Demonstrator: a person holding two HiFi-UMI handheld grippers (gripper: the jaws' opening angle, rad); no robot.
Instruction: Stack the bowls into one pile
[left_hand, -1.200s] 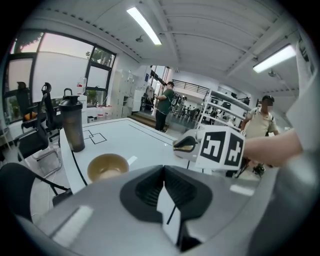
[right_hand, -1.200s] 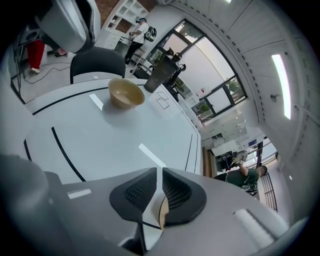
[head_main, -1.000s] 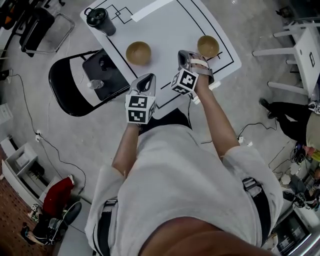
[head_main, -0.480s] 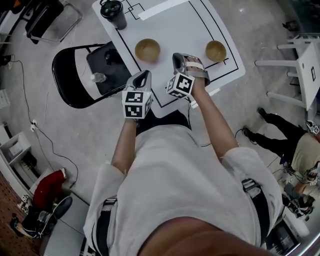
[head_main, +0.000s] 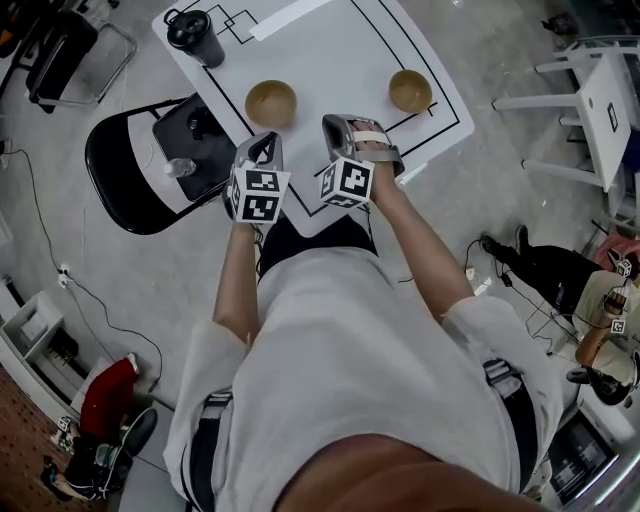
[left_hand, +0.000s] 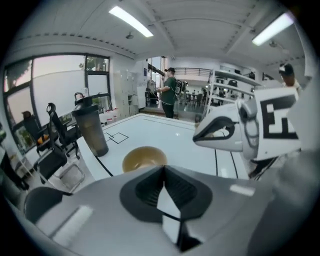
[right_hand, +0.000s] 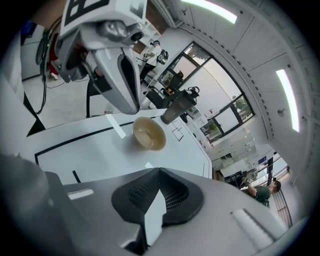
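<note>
Two tan bowls sit apart on the white table (head_main: 330, 60): the left bowl (head_main: 271, 103) (left_hand: 144, 159) (right_hand: 149, 134) and the right bowl (head_main: 410, 90). My left gripper (head_main: 264, 148) (left_hand: 163, 169) hovers at the table's near edge just in front of the left bowl, shut and empty. My right gripper (head_main: 336, 124) (right_hand: 159, 171) is over the table between the two bowls, also shut and empty. Each gripper shows in the other's view: the right gripper (left_hand: 225, 132) and the left gripper (right_hand: 117, 65).
A black tumbler (head_main: 195, 38) (left_hand: 92, 127) stands at the table's far left corner. A black folding chair (head_main: 125, 175) with a small bottle (head_main: 180, 168) on it is left of the table. Black lines mark the tabletop. A white table (head_main: 600, 100) stands at the right.
Both grippers have shifted left, the left one now right in front of the left bowl, the right one farther from the right bowl. Both stay shut and empty.
</note>
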